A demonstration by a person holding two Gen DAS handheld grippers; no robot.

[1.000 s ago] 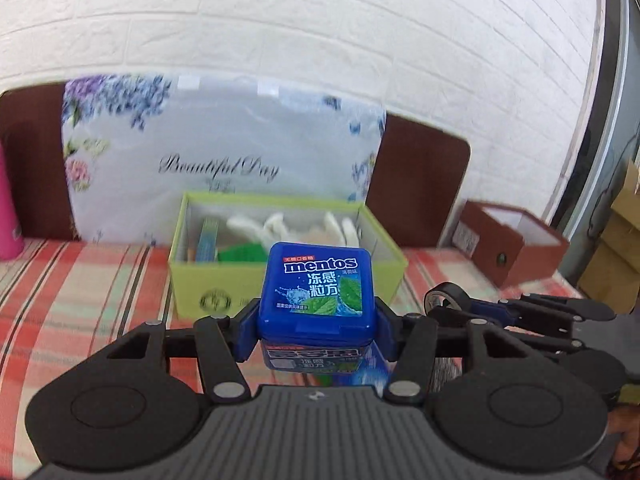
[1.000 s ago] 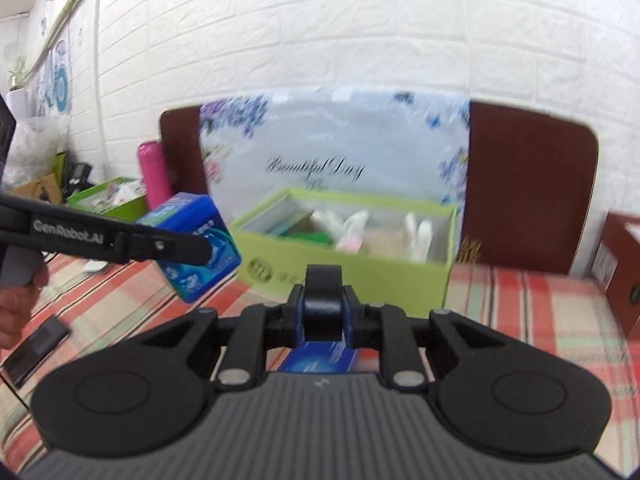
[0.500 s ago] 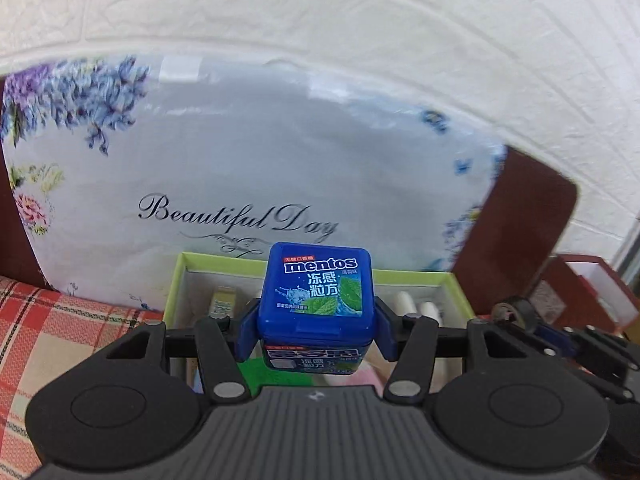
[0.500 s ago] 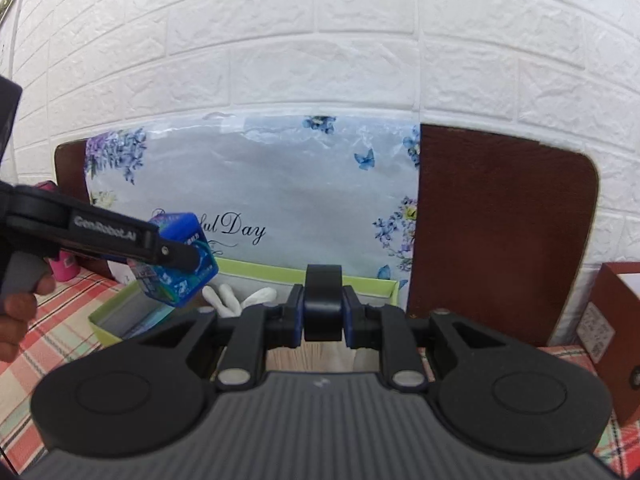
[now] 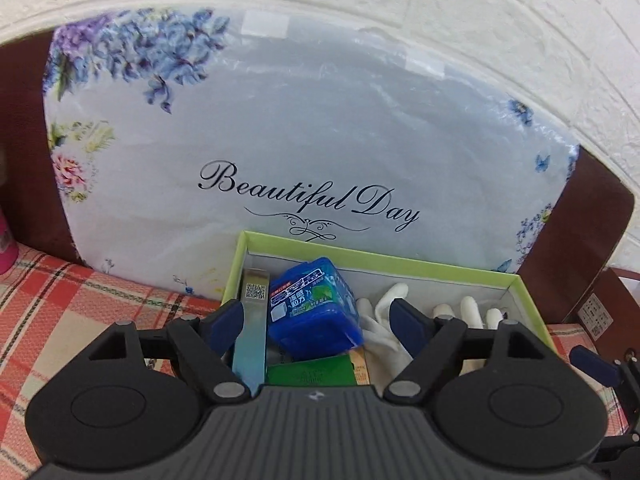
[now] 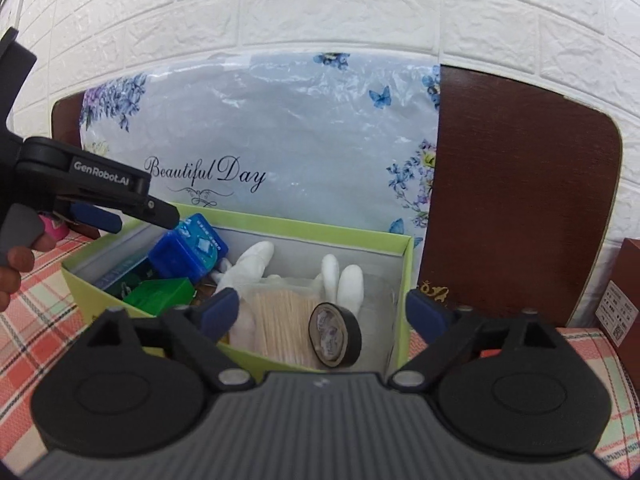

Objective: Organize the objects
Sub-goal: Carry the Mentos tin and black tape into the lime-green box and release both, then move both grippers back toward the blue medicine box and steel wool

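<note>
— While the left wrist view looks into the green box [image 5: 528, 300] from its left end, what does it give you that the other misses?
— The blue mint tin [image 5: 316, 312] lying tilted inside, at frame centre, free of the pads; the left gripper [image 5: 318, 322] has just been opening and stands spread on either side of it. A slim blue strip [image 5: 251, 344] with a code label leans by the box's left wall.
— And the right wrist view?
— Lower centre, a roll of black tape [image 6: 335, 333] standing on edge in the box beside a pack of wooden sticks [image 6: 280, 320], with white gloves [image 6: 256, 264] behind. The right gripper [image 6: 320, 314] has also just been opening; its jaws are wide, nothing pinched.
— The surface and room?
— A red plaid cloth [image 6: 36, 312] covers the counter. Behind the box leans a floral panel [image 5: 320, 128] reading "Beautiful Day", against a dark brown board [image 6: 520, 200] and a white brick wall [image 6: 320, 4].
</note>
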